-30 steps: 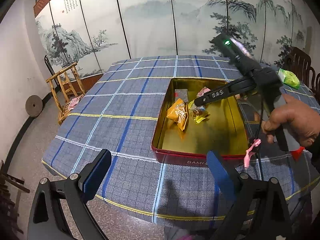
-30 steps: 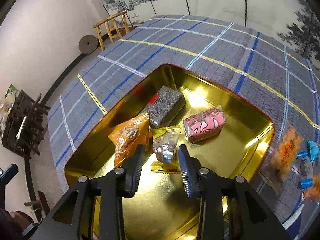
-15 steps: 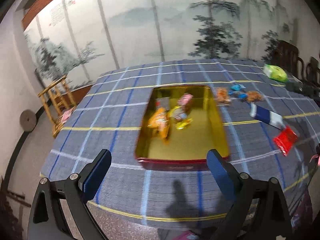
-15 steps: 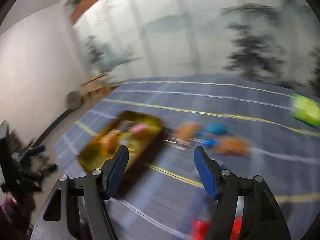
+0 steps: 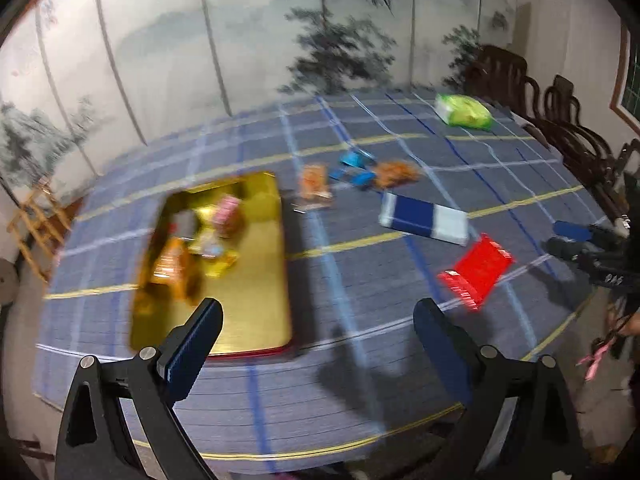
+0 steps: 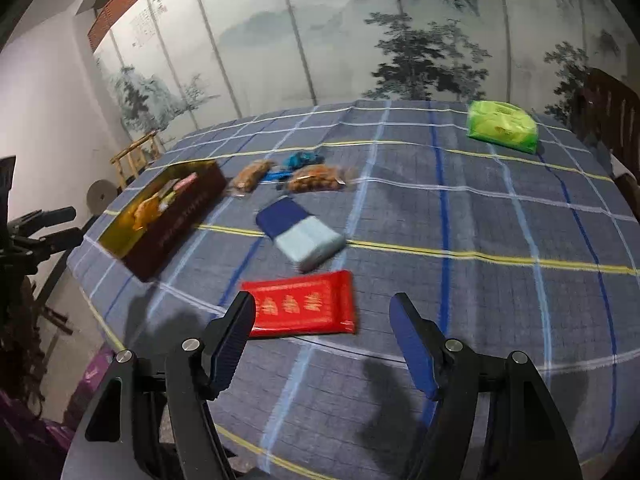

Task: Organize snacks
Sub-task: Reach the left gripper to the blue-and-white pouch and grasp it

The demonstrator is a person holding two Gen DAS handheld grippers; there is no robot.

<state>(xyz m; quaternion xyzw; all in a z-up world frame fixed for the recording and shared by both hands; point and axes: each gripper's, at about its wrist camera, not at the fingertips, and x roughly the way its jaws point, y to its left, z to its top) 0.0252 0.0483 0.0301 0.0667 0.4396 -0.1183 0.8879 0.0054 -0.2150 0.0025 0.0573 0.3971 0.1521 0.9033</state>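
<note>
a gold-lined tin [image 6: 160, 220] with dark red outer walls sits near one edge of the table [image 6: 460, 208], holding several wrapped snacks, among them an orange packet [image 5: 172, 264] and a pink one [image 5: 228, 208], their details lost to blur. just beside the tin, loose on the blue checked cloth, lie two orange-brown snack bags [image 6: 250, 176] [image 6: 316, 178] with small blue-wrapped pieces [image 6: 300, 160] between them. nearer the table's front edge rests a dark blue and pale blue pack [image 6: 300, 232], and closest to the camera a flat red packet with gold lettering [image 6: 304, 308]. a green bag [image 6: 502, 126] lies well apart at the far side.

the right claw [image 6: 322, 344] hangs above the red packet with its blue-padded jaws spread and nothing between them. the left claw [image 5: 316, 344] hovers over the tin's near corner, jaws likewise wide apart and empty. from the left camera the right claw shows at the frame's edge, beyond the red packet, with part of a hand [image 5: 630, 326] below it.

dark wooden chairs [image 5: 560, 120] stand along the far side of the table, and a painted screen of ink trees and mountains [image 6: 400, 40] fills the wall behind.
</note>
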